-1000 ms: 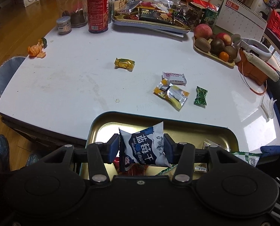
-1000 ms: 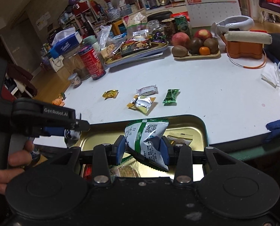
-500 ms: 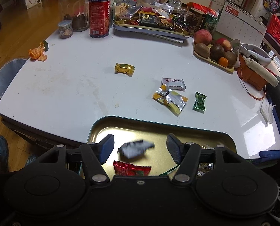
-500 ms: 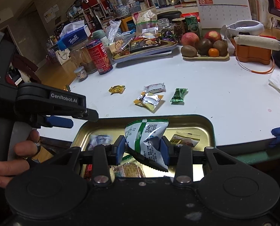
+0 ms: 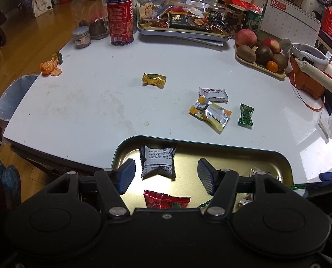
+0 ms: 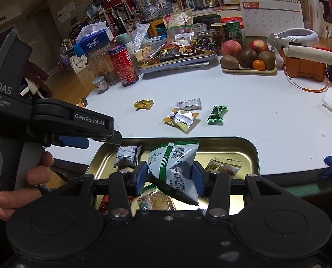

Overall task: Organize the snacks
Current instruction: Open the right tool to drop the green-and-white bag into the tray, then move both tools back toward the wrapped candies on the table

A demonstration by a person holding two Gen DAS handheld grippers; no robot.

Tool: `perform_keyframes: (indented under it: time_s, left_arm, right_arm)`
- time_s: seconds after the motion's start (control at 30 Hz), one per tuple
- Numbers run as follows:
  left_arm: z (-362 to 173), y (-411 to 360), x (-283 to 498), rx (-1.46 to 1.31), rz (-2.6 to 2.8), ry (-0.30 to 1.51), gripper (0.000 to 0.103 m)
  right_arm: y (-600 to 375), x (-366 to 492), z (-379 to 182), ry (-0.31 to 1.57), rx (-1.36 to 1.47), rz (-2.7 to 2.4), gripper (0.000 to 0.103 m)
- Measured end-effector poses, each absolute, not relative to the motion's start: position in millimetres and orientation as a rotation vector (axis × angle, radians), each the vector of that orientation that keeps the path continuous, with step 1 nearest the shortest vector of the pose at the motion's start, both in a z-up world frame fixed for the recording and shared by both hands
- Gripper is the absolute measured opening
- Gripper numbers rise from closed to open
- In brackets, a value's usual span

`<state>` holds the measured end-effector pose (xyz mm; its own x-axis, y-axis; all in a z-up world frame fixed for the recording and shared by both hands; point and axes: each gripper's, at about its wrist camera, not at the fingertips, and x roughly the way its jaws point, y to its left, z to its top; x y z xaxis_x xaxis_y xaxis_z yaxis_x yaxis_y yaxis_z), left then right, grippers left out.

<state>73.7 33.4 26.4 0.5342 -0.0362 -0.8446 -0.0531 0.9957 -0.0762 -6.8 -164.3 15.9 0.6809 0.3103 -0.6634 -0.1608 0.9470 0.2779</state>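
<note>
1. The gold tray (image 5: 284,163) sits at the near edge of the white table (image 5: 87,102) and already holds several snacks: a grey packet (image 5: 158,164) lying print side up near its far rim, a red packet (image 5: 166,201) at about 6 o'clock from it, and a pale packet (image 6: 224,167) in the right part.
2. The left gripper (image 5: 166,174) hangs over the tray with jaws wide apart and nothing between them; the grey packet lies free below.
3. The right gripper (image 6: 170,176) has the green-and-white packet (image 6: 175,167) between its pads above the tray. Its jaws have just been opening, and I cannot tell if the pads press on it now.
4. Four snacks remain on the table: a gold candy (image 5: 153,80) at 12 o'clock from the tray, and at about 1 o'clock a hawthorn bar (image 5: 213,93), a yellow-silver packet (image 5: 209,116) and a green candy (image 5: 246,118).
5. I judge the work is roughly half done.
</note>
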Motion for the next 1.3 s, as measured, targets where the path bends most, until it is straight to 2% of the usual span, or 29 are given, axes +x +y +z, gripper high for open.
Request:
perform_keyframes:
  time_s: [0.5, 0.93, 1.3]
  left_arm:
    - [23, 34, 74, -0.081, 0.014, 1.015, 0.064]
    - [-2, 37, 79, -0.05, 0.028, 1.013, 0.063]
    - [11, 37, 81, -0.055, 0.002, 0.983, 0.063]
  right_arm:
    - [-172, -3, 15, 0.794, 0.256, 0.216, 0.047]
    - [-173, 4, 11, 0.824, 0.244, 0.155, 0.047]
    - [-174, 23, 12, 0.835, 0.224, 0.062, 0.047]
